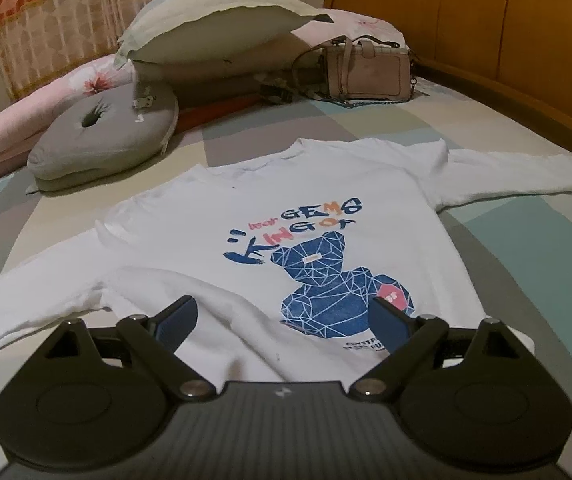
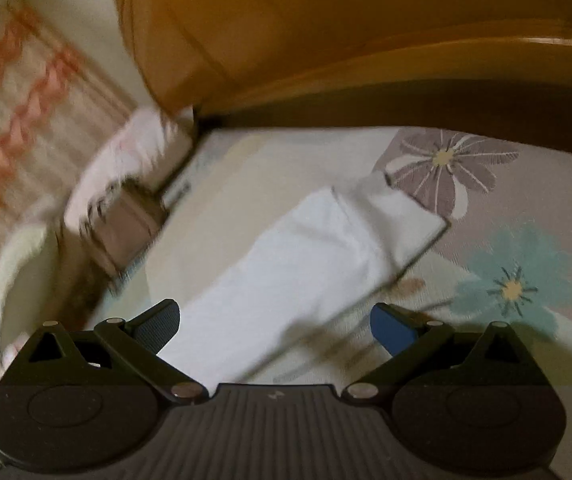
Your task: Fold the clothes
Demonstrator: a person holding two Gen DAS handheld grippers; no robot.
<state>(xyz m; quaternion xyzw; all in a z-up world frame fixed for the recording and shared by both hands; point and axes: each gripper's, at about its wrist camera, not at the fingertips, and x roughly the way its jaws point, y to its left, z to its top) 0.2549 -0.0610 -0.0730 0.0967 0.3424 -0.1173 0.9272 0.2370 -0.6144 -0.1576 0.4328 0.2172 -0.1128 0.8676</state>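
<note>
A white long-sleeved shirt [image 1: 270, 208] with a blue bear print lies face up on the bed, both sleeves spread out to the sides. My left gripper [image 1: 282, 320] hovers open over the shirt's lower hem, nothing between its fingers. In the right wrist view, which is blurred, one white sleeve [image 2: 306, 264] stretches away toward its cuff on the flowered sheet. My right gripper [image 2: 274, 328] is open just above the near part of that sleeve, holding nothing.
A grey cushion [image 1: 106, 136], a white pillow [image 1: 214, 20] and a beige handbag [image 1: 366, 68] lie at the head of the bed. A wooden headboard [image 1: 506, 32] runs along the right. Patterned curtains [image 1: 66, 12] hang at the back left.
</note>
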